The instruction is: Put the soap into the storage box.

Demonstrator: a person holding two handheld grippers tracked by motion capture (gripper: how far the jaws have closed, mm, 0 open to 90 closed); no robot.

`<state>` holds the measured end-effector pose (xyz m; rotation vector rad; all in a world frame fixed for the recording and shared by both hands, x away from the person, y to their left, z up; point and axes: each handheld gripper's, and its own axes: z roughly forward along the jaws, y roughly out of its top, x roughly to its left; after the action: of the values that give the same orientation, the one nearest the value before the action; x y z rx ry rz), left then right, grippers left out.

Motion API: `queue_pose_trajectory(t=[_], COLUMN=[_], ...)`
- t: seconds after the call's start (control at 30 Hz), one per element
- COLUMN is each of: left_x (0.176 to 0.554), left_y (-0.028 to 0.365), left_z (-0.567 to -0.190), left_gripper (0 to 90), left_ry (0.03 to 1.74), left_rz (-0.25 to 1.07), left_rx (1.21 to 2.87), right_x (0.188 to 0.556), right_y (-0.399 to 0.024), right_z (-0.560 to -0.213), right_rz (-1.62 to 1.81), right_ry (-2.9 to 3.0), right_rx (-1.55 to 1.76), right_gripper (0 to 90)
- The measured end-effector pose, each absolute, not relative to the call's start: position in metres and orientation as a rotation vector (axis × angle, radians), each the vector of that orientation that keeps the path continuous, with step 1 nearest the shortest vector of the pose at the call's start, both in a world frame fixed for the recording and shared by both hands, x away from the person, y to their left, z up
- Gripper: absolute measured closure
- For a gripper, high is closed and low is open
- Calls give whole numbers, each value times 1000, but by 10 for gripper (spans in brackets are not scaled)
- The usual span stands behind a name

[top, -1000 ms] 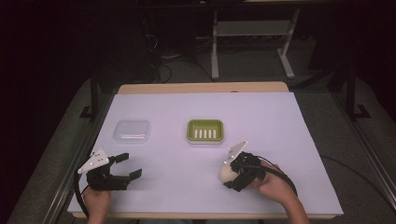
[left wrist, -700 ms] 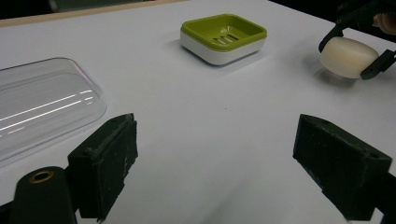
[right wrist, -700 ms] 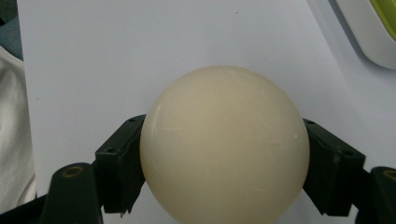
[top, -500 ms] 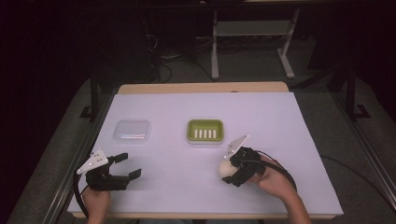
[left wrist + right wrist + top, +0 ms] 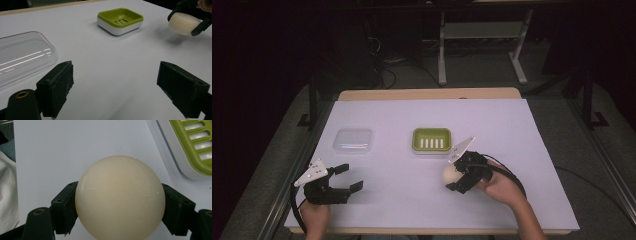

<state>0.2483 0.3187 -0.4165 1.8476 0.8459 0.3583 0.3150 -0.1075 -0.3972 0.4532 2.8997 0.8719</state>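
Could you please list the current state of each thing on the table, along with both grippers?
Soap: clamped between the right gripper's jaws, lifted off the table.
Soap dish: empty, upright on the table.
Clear lid: lying on the table, apart from the dish.
Left gripper: open, holding nothing.
Right gripper: shut on the soap.

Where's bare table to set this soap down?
Free: the white table right of the green slotted soap dish, and between the two grippers. Tighter: between the dish and the clear plastic lid.
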Motion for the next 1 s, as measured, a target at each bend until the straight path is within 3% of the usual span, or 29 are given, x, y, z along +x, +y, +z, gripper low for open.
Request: queue_pose_trajectory(t=[1.0], left_x=[248], left_y=[320], left_z=[-416], left_gripper=[132], left_ry=[849], left_rz=[360], left_rx=[1846], right_x=[336], right_y=[-93], right_z=[-383], right_rz=[910], right_ry=[2912], right_rx=[424], right_gripper=[238])
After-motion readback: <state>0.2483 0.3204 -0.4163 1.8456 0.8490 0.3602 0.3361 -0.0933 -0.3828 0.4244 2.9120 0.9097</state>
